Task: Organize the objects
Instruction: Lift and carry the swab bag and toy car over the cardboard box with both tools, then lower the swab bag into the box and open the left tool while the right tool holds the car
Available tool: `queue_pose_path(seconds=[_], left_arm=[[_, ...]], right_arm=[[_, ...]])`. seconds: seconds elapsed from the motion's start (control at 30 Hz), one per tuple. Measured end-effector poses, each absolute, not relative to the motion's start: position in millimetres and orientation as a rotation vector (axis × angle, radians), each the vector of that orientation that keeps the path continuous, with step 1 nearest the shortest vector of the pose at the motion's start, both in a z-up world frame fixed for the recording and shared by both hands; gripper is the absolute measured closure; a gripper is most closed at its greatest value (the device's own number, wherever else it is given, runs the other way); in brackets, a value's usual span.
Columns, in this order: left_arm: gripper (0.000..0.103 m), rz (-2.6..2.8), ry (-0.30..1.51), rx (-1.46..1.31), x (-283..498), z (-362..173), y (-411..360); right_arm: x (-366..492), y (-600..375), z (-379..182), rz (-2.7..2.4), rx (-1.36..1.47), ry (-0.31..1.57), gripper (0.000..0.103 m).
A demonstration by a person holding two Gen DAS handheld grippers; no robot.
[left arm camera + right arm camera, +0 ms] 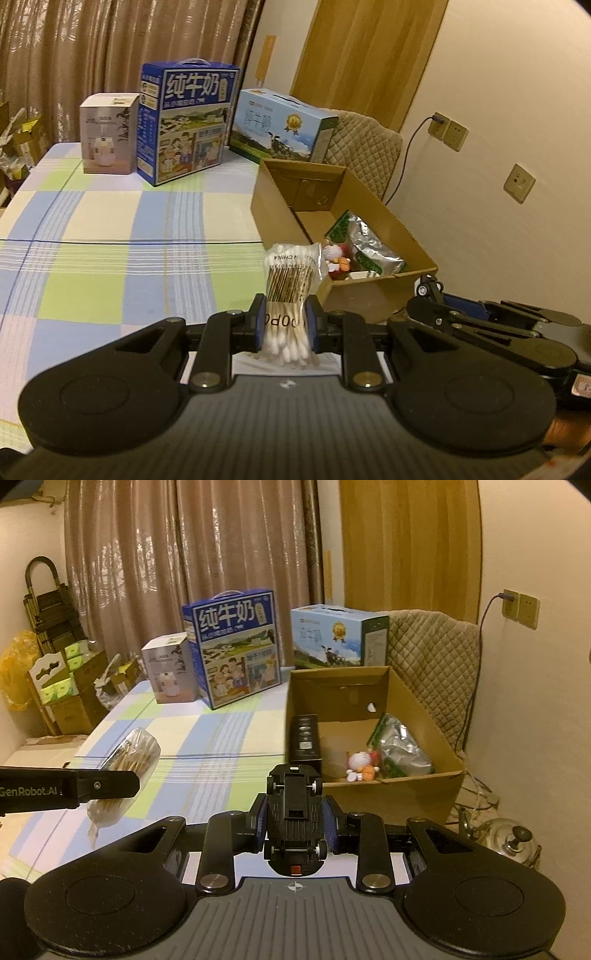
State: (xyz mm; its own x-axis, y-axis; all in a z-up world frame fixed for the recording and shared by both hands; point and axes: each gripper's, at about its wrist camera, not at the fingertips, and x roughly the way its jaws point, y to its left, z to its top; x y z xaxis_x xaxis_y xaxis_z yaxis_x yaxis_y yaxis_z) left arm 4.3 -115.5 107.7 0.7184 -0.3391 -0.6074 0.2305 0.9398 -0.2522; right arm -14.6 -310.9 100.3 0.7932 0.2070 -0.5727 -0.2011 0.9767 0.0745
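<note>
My left gripper (286, 319) is shut on a clear bag of cotton swabs (291, 280), held upright above the checked tablecloth. The same bag of cotton swabs (125, 771) shows at the left of the right wrist view, beside the left gripper's black finger (99, 784). My right gripper (294, 821) is shut on a black toy car (294, 812), underside up. Ahead and to the right lies an open cardboard box (406, 786) (369, 295). Inside it are a silver-green foil packet (400, 749) (369, 245), a small white and red figurine (362, 764) (334, 258) and a black box (304, 738).
At the table's far end stand a white carton (107, 134), a tall blue milk carton (186, 122) and a lower light-blue milk carton (280, 129). A quilted chair (432, 642) stands behind the box. A metal kettle (509, 843) sits on the floor at right. Boxes crowd the left (62, 690).
</note>
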Motion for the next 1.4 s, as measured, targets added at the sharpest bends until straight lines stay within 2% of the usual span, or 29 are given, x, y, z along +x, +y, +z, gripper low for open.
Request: queue_pose_path(seconds=[0.67,1.3,1.37,1.4], left_arm=[[0.085,-0.417,0.736,-0.153,78.5,100.2,-200.8],[0.083,-0.432,0.757,-0.147,164.0,78.9,-236.6],[0.074,-0.431,0.752,-0.145,170.8,77.4,-239.1],[0.06,-0.43,0.752,-0.146,173.8,76.6,-239.8]], right_arm=[[50.9,-376.8,109.3,0.126,-0.024,0.602,0.076],[129.3,-397.6,99.9,0.122,0.006,0.625,0.076],[133.3,-398.9,99.5,0.114,0.007,0.625,0.076],[135.3,-399.8,99.1,0.112,0.011,0.626,0.076]])
